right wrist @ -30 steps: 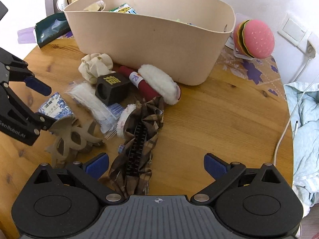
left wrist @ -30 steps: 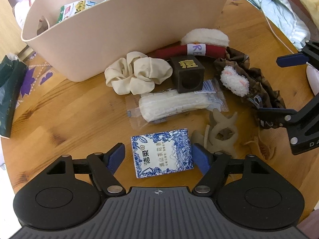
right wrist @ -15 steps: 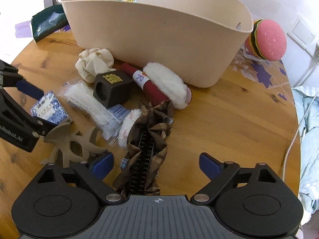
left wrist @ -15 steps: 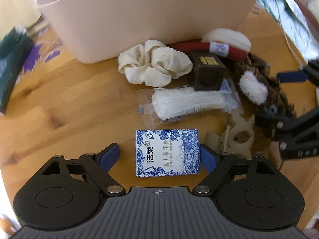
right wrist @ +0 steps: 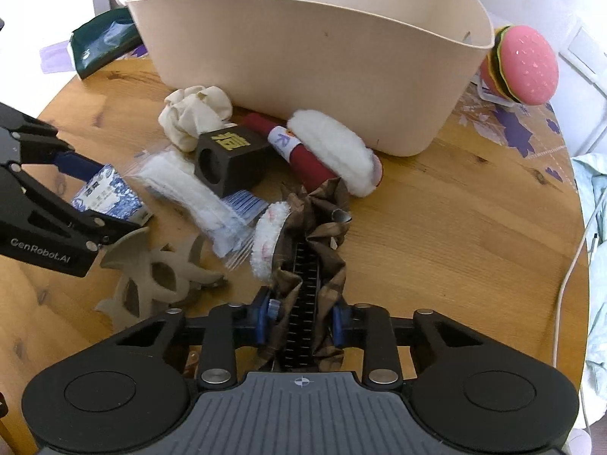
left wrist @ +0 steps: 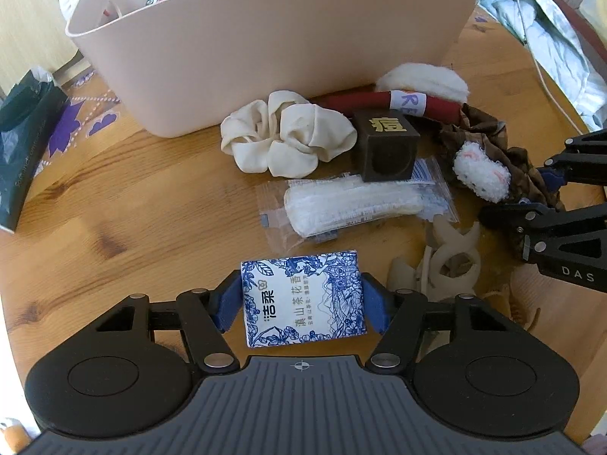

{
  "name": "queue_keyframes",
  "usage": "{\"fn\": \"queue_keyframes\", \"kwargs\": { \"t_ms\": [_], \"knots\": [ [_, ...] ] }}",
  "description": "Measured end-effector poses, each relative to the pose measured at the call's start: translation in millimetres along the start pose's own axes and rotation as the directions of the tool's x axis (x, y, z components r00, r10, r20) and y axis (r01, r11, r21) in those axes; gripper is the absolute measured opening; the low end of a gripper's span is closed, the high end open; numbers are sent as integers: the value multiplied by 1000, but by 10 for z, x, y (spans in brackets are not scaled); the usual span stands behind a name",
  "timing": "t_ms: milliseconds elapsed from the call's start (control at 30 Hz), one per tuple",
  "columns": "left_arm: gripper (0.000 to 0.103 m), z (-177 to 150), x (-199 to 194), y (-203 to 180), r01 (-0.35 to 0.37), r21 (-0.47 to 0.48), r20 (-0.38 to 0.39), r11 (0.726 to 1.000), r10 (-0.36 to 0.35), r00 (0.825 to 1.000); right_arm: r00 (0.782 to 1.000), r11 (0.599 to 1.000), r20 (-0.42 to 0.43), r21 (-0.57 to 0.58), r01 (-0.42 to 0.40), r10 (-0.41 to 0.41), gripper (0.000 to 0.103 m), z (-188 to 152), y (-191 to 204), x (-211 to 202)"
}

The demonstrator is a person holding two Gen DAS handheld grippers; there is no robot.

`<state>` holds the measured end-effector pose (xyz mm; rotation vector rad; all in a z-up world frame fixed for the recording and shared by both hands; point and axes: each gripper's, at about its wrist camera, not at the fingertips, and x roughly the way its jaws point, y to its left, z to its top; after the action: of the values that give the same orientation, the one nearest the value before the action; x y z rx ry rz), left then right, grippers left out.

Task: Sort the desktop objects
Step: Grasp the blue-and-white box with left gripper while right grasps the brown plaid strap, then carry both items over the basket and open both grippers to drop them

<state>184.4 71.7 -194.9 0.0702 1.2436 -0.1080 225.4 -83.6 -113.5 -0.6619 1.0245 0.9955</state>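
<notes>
The left gripper [left wrist: 302, 305] had its blue pads pressed against both short sides of the blue-and-white tissue pack [left wrist: 303, 297], which lay on the wooden table [left wrist: 114, 208] at 6 o'clock in the left wrist view. At 12 o'clock stood the beige tub [left wrist: 265, 38], its contents mostly hidden behind the wall; only a scrap of green packaging showed over the rim. The right gripper [right wrist: 301, 324] pinched the brown plaid hair clip [right wrist: 309, 265], whose near end was lost under the gripper body. A white fluffy pad [right wrist: 265, 242] sat against the clip at 10 o'clock of the grip. The dark cube [right wrist: 229, 165] rested on the clear packet of white sticks [right wrist: 189, 189], covering its far end. The cream claw clip [right wrist: 159, 269] lay at 9 o'clock, partly behind the left gripper's arm. The cream scrunchie [left wrist: 284, 136] and the red roll [left wrist: 379, 100] touched the tub's base
</notes>
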Motion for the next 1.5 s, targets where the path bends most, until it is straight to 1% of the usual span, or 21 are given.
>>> {"fn": "queue_keyframes", "kwargs": {
  "t_ms": [167,267,333,533,667,800,1100,1233,1367,1500],
  "knots": [
    [65,-80,-94,76,-8,-50,0,999,8,1000,1000,1000,28,14,-8,8,27,-10,-26,-98],
    [65,-28,-196,114,-38,-85,9,996,39,999,999,1000,47,14,-12,12,26,4,-40,-177],
    [65,10,-290,204,-57,-109,20,992,59,998,998,1000,63,12,-16,15,26,22,-50,-242],
    [65,115,-726,304,-81,-143,98,986,95,991,992,1000,124,10,-26,24,26,75,-84,-481],
    [65,194,-1001,345,-97,-151,146,984,119,982,985,1000,171,0,-30,30,26,128,-106,-676],
    [65,288,-1192,390,-105,-155,190,982,134,973,976,1000,217,-7,-26,27,26,211,-128,-851],
    [65,631,-1412,460,-123,-135,281,983,157,947,946,1000,324,-7,-1,3,26,540,-235,-1141],
    [65,815,-1451,506,-132,-135,308,982,169,936,936,1000,351,5,8,-10,26,699,-300,-1148],
    [65,995,-1444,545,-135,-138,323,981,174,930,926,1000,377,-10,24,-19,26,864,-339,-1125],
    [65,1155,-1375,532,-160,-109,336,981,188,923,919,998,394,-30,49,-33,26,1047,-370,-1081]
  ]
}}
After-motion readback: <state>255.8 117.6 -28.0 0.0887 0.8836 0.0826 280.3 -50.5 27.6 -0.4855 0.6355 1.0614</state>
